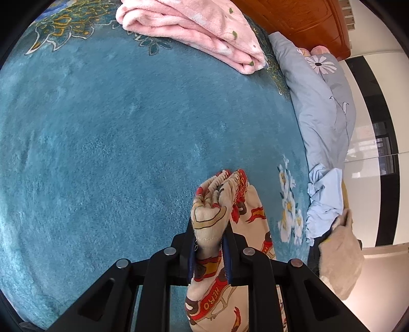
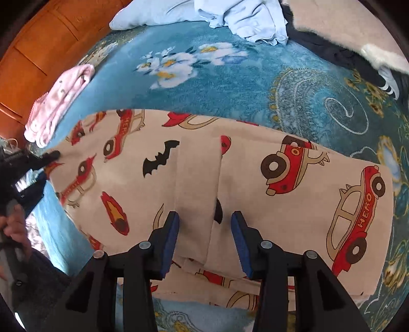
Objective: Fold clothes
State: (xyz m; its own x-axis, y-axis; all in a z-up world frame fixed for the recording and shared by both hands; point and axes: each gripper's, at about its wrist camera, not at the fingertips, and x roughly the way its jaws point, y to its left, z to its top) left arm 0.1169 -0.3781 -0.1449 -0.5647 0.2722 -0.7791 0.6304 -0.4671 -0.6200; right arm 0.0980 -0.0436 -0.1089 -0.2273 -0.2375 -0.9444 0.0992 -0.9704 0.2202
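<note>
Left tongs: jaws nearly together, pinched on a bunched edge of the cartoon-print garment. The gathered, ribbed band (a waistband, by its look) rises above the pads at lower centre of the left wrist view; the rest of the cloth trails down under the tongs.

Right tongs: jaws partly apart, nothing pressed between the pads. They hang over the middle of the same garment, where two panels meet at a seam. The left tongs show at the left edge of this view, holding the garment's far end.

Garment location: spread across the blue patterned blanket on the bed, filling the centre and right of the right wrist view.

Handling, judged: light, soft, limp fleece-like cloth. It will sag and crease wherever unsupported, and is not fragile. The thick waistband gives a sure pinch. For the free tongs, an edge or corner at the lower right of the frame looks better than the flat middle, where the pads would gather several layers.

Count:
- cartoon-print garment: one
- folded pink garment: one, top of the left view
- light blue ruffled garment: one, top of the right view
- dark and pale clothes heaped at upper right: number unclear
- grey floral quilt: one
</note>
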